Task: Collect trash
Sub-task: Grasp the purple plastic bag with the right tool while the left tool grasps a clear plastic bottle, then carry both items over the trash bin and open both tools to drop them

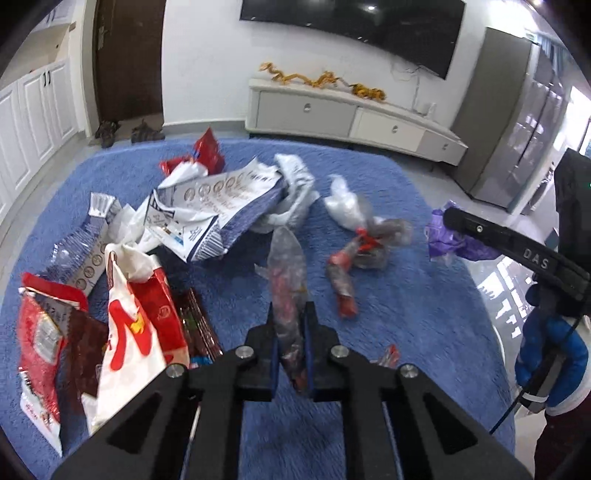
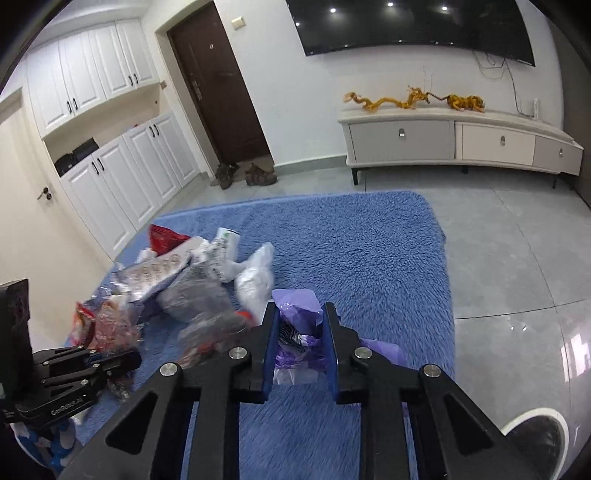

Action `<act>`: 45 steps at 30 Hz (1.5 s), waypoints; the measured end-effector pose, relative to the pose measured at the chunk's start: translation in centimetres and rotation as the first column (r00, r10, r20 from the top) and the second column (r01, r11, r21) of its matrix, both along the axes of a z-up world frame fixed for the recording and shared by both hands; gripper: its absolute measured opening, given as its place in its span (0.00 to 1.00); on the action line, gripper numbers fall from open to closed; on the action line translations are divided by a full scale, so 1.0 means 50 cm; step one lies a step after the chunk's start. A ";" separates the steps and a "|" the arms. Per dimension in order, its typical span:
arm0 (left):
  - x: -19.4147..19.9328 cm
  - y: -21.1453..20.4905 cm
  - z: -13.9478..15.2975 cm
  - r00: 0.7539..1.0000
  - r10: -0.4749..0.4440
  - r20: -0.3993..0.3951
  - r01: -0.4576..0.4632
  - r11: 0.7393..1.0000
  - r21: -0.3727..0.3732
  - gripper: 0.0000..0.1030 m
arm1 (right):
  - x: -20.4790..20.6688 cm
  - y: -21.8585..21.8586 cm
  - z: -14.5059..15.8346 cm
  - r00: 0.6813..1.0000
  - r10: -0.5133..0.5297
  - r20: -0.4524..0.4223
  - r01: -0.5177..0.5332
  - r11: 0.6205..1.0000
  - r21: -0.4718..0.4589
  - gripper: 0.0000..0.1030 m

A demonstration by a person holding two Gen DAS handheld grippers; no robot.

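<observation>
While the blue rug (image 1: 388, 295) lies strewn with wrappers, a clear plastic wrapper (image 1: 286, 280) is pinched between the nearly closed fingers of the left gripper (image 1: 291, 332). A crumpled purple bag (image 2: 299, 325) is clasped by the right gripper (image 2: 300, 332) near the rug's edge.

The left gripper (image 1: 291, 321) points down toward twelve o'clock, jaws pinched on a clear wrapper (image 1: 286, 273). The right gripper (image 2: 300, 325), likewise angled down, clamps a purple bag (image 2: 299, 308).

Bright, even indoor light; ceiling lamps glare on television (image 2: 406, 26); fisheye edges bend, dark corners.
</observation>
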State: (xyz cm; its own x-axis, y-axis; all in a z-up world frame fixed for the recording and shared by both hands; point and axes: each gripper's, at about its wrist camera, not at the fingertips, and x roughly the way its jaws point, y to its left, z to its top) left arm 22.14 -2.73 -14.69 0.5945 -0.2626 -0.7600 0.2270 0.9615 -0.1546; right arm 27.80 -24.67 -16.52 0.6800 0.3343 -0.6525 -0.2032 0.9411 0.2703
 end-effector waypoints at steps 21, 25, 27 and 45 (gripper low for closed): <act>-0.111 -0.297 0.123 0.930 -0.350 0.108 0.336 0.933 0.131 0.09 | -0.325 -0.262 0.092 0.959 -0.262 0.108 0.263 0.965 0.011 0.21; -0.097 -0.464 0.089 0.879 -0.475 0.045 0.466 0.875 0.135 0.10 | -0.356 -0.376 0.026 0.920 -0.390 0.038 0.391 0.921 -0.011 0.22; -0.092 -0.530 0.071 0.856 -0.516 0.016 0.510 0.850 0.134 0.10 | -0.366 -0.437 -0.026 0.890 -0.455 -0.019 0.454 0.890 -0.026 0.22; -0.052 -0.829 -0.061 0.761 -0.639 -0.111 0.647 0.758 0.081 0.46 | -0.378 -0.662 -0.218 0.738 -0.641 -0.211 0.651 0.758 -0.029 0.35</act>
